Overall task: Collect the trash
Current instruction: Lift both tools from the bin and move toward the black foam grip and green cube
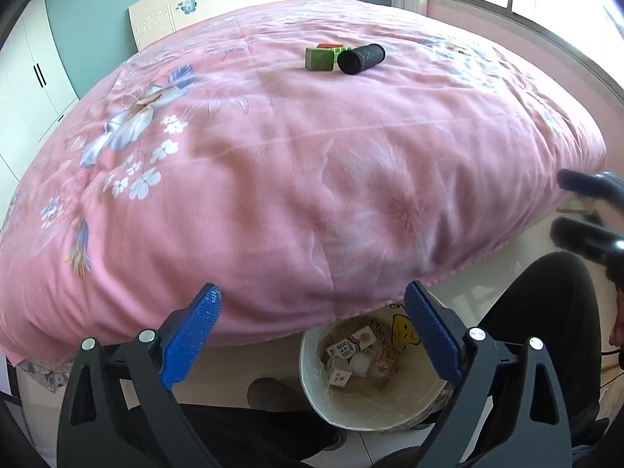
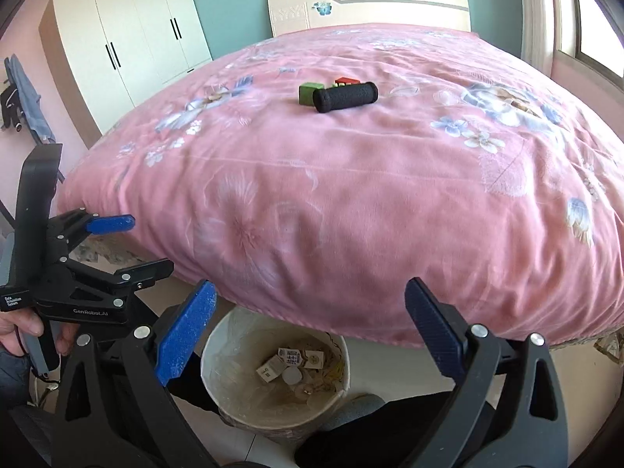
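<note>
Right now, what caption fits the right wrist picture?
Open tongs above a trash bin, with a black foam roller and blocks on the pink bed.

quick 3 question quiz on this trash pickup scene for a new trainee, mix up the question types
1. True or false: the black foam cylinder lies on the pink quilt, touching the green block.
2. Multiple choice: where does the trash bin stand? A) on the bed B) on the floor at the foot of the bed C) beside the wardrobe
3. Fill in: the left gripper and the right gripper are both ____ and hold nothing.

Key: 1 true; 2 B; 3 open
</note>
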`<state>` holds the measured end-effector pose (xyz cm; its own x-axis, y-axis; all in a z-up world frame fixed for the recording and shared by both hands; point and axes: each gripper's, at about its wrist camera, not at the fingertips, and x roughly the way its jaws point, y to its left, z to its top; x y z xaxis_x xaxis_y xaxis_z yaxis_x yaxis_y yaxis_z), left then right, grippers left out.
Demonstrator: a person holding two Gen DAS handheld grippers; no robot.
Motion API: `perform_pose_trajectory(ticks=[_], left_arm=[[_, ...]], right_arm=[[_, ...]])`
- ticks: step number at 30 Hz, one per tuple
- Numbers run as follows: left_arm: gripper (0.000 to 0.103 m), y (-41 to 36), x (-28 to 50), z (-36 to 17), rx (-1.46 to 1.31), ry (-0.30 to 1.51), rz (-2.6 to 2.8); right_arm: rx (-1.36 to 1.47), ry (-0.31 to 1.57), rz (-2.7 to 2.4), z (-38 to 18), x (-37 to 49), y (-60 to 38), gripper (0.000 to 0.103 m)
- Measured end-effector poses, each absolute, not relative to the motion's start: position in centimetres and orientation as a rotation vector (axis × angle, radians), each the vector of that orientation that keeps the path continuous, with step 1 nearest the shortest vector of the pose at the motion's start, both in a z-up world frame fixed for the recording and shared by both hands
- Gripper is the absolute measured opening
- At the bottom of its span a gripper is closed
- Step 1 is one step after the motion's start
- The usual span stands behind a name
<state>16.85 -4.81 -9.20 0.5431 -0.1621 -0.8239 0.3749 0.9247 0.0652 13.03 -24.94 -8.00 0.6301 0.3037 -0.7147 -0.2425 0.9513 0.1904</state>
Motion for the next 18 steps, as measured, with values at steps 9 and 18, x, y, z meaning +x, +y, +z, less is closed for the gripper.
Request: perform_pose_trajectory(ticks=[9,18], left_arm=[[0.096,-4.6,19.6,-7.1,0.22,0.898,-0.324],[0.096,-5.3,23.7,-5.6,0.212,0.882,-0.323]], right_arm=[[-0.002,0.788,0.304,-5.9,16.3,-26.2,0.095],[-0.037,0.838,0.267,-5.7,22.0,-27.5,0.095]])
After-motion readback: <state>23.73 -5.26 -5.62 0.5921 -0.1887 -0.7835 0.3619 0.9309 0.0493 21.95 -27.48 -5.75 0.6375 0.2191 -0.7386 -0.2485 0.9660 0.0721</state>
